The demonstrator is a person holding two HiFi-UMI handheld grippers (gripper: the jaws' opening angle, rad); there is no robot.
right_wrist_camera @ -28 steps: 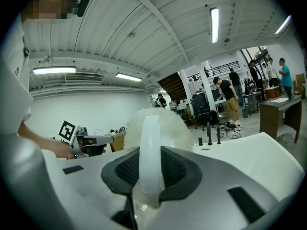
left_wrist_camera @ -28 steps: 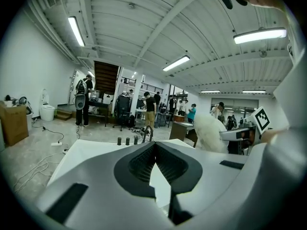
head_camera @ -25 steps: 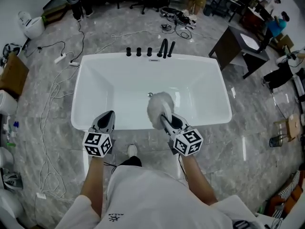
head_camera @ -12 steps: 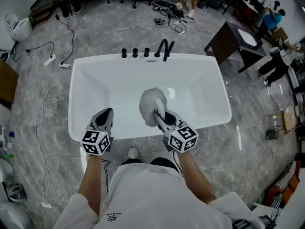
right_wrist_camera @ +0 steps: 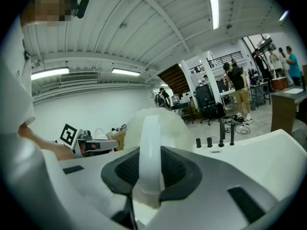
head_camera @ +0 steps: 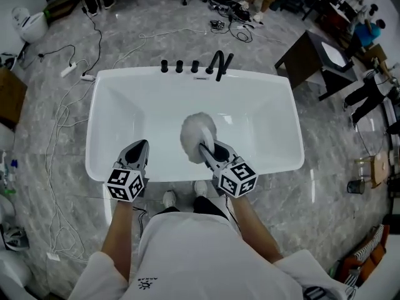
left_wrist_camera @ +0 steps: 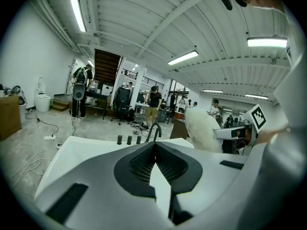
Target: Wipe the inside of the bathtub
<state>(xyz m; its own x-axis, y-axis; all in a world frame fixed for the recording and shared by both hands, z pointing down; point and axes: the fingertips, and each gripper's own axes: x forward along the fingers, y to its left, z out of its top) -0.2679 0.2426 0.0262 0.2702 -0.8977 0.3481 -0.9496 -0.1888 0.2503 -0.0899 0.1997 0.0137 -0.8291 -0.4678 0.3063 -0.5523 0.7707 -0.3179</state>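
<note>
We hold the right gripper clamped on the fluffy white brush over the bathtub, the left gripper closed and empty beside it, black taps lining the far rim.

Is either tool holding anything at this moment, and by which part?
The right tool is shut on the fluffy brush, gripping its flat white handle. The left tool is shut and empty.

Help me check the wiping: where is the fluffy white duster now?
Head view: the duster is over the middle of the bathtub, its handle clamped in the right gripper, nearer the near rim than the black taps.
</note>
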